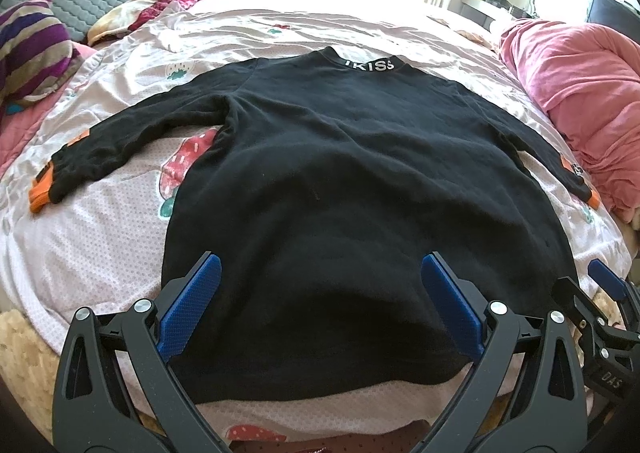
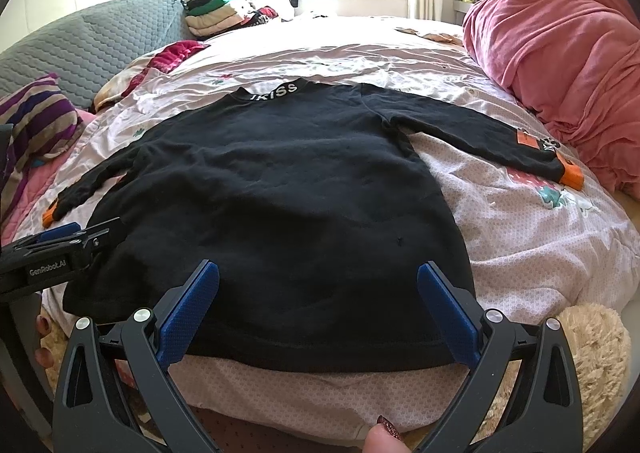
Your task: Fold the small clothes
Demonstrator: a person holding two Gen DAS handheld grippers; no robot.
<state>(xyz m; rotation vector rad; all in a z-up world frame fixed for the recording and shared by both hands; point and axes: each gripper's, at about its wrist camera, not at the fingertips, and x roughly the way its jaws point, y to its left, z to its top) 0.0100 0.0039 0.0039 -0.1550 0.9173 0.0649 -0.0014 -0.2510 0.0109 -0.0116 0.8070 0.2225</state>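
A black long-sleeved sweater point(image 1: 340, 181) with a white-lettered collar and orange cuffs lies flat on the bed, hem toward me, both sleeves spread out; it also shows in the right wrist view point(image 2: 280, 193). My left gripper point(image 1: 320, 273) is open and empty, its blue pads hovering over the hem's left half. My right gripper point(image 2: 318, 281) is open and empty over the hem's right half. The right gripper shows at the right edge of the left wrist view point(image 1: 604, 293), and the left gripper at the left edge of the right wrist view point(image 2: 68, 241).
The bed has a pink strawberry-print cover point(image 1: 100, 237). A rolled pink blanket point(image 2: 560, 65) lies at the right. A striped pillow point(image 1: 32, 49) and a grey quilted headboard point(image 2: 88, 45) are at the left. Folded clothes point(image 2: 216, 13) sit at the far side.
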